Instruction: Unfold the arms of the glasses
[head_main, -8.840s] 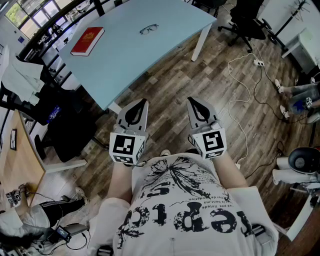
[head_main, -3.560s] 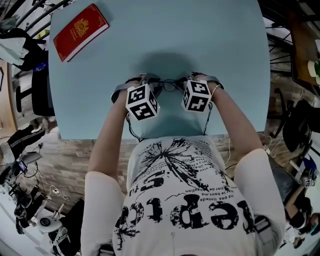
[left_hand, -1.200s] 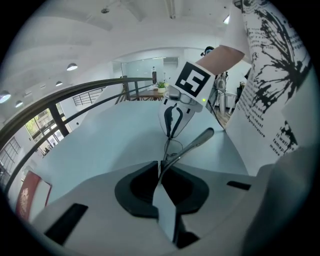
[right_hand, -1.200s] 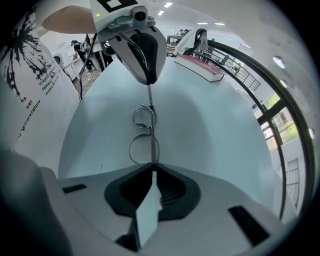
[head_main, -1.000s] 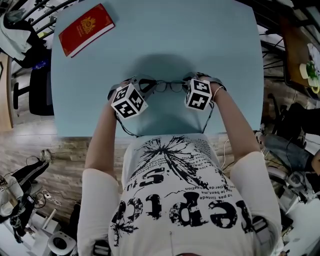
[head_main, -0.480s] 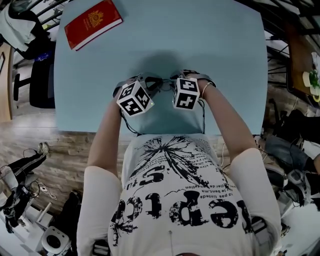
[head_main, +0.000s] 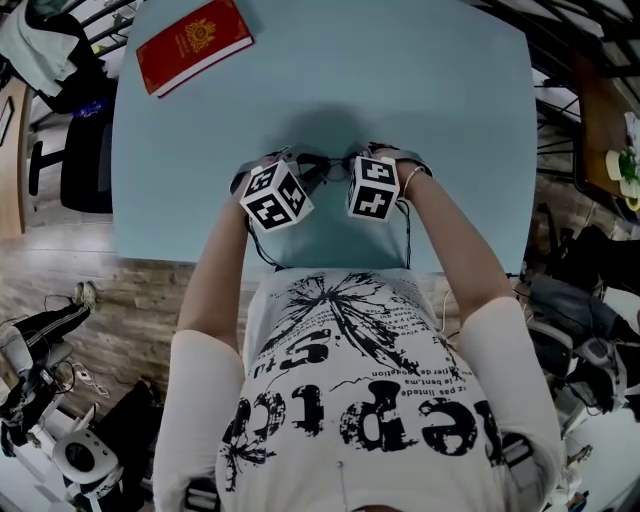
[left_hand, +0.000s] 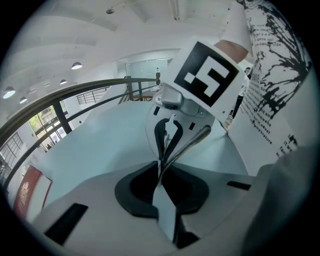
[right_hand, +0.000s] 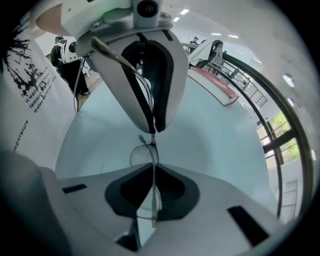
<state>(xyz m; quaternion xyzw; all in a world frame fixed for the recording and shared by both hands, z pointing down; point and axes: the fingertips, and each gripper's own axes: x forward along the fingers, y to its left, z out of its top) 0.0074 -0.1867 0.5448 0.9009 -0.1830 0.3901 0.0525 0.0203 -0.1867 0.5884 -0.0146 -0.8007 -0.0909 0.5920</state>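
You're holding the glasses (head_main: 328, 166) up btwn both grippers, over the near-middle of the light blue table (head_main: 440, 90) and just ahead of your printed T-shirt (head_main: 360, 400). From the head view, the L gripper (head_main: 292, 160) and R gripper (head_main: 358, 160) are facing each other, tips nearly meeting, w/ only a bit of dark frame showing btwn them. In its own view the L gripper (left_hand: 160, 167) is pinching fully down on one temple arm (left_hand: 192, 141). Its jaws are pressing together w/ the thin metal arm caught at the tips, and the arm's thicker ear end is sticking out free toward your shirt side. The R gripper (right_hand: 153, 172) is likewise clamping tight, on the frame front. A thin wire rim is running edge-on btwn its jaws, and one lens (right_hand: 141, 154) is showing just beyond the tips, right under the L gripper's tips. The glasses seem to be hanging slightly off the tabletop, but the views aren't making that clear. A red book (head_main: 195, 42) is lying at the table's far L corner, well apart from the grippers.
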